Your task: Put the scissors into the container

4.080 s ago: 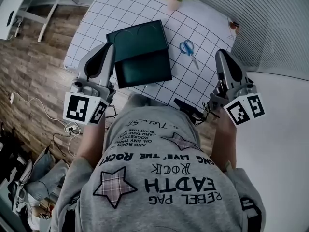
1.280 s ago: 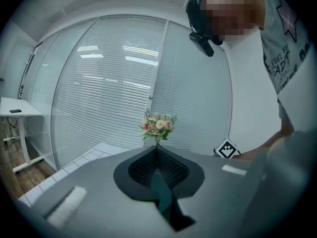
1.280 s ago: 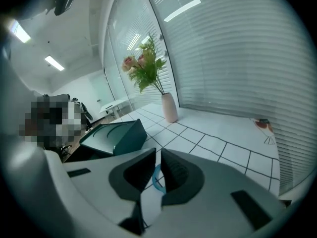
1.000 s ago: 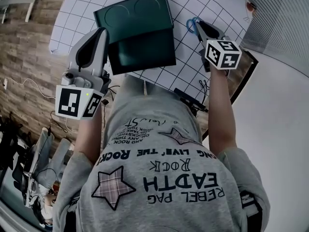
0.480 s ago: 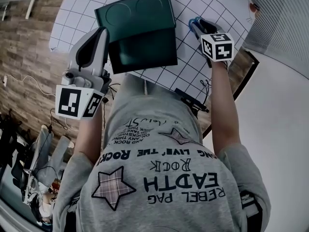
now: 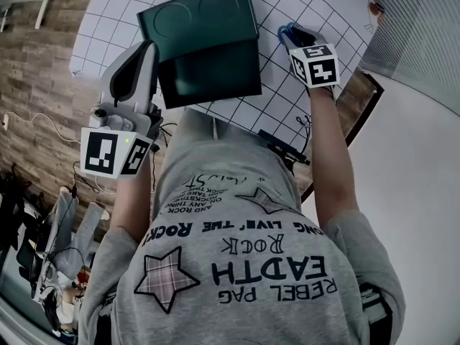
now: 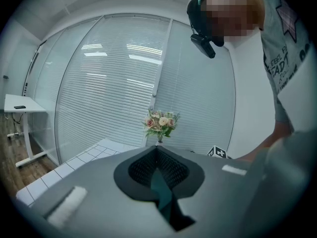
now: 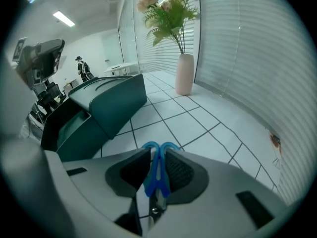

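The blue-handled scissors (image 6: pixel 285 30) lie flat on the gridded table, right of the dark green container (image 6: pixel 210 72), whose lid (image 6: pixel 200 19) stands open behind it. My right gripper (image 6: pixel 292 36) points steeply down over them. In the right gripper view the scissors (image 8: pixel 157 175) run between the pads of my right gripper (image 8: pixel 157 158). Its jaws have just been closing and meet the blue handles on both sides. My left gripper (image 6: pixel 146 49) hovers shut and holds nothing at the container's left edge; in its own view my left gripper (image 7: pixel 158 165) points level across the table.
A white vase of flowers (image 8: pixel 184 73) stands at the table's far end; the flowers (image 7: pixel 159 124) also show ahead of the left gripper. A black device (image 6: pixel 282 149) lies at the near table edge. Wooden floor (image 6: pixel 36 85) lies to the left.
The right gripper has come down over the scissors and rolled, its marker cube turning. The left gripper has not moved.
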`<state>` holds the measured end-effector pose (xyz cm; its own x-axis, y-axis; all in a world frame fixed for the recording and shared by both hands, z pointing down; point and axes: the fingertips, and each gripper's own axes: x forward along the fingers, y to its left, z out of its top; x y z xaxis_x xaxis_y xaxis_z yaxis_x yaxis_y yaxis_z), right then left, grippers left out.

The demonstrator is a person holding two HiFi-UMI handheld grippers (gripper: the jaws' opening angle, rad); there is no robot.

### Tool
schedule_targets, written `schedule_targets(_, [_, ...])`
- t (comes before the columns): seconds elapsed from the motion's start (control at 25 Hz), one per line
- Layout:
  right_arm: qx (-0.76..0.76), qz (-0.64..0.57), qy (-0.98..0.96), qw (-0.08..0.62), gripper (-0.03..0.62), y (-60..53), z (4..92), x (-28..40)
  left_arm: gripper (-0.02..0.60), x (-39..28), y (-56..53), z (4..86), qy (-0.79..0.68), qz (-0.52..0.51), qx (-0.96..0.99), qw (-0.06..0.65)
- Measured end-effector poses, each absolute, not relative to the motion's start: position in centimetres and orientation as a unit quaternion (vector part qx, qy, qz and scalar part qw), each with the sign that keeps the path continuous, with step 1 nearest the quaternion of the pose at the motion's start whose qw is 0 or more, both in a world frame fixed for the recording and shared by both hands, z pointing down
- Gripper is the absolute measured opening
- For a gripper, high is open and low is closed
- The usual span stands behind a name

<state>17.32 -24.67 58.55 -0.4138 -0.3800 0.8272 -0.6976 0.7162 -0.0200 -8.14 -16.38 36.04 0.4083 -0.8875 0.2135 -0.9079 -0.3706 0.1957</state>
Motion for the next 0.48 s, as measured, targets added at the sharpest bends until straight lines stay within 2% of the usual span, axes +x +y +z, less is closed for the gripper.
schedule_targets(0.12, [0.329,0.178,-0.819,0.435,0.086,-24.5,58.5,17.2,0.009,-8.1,-16.1,36.1,-0.543,0.037,0.827,0.144])
schedule_targets(0.48, [0.336,0.172,-0.823,0.425,0.083,-23.8,57.3,17.4,0.009,-9.3,-15.5,35.4,-0.552,0.035,0.822,0.136])
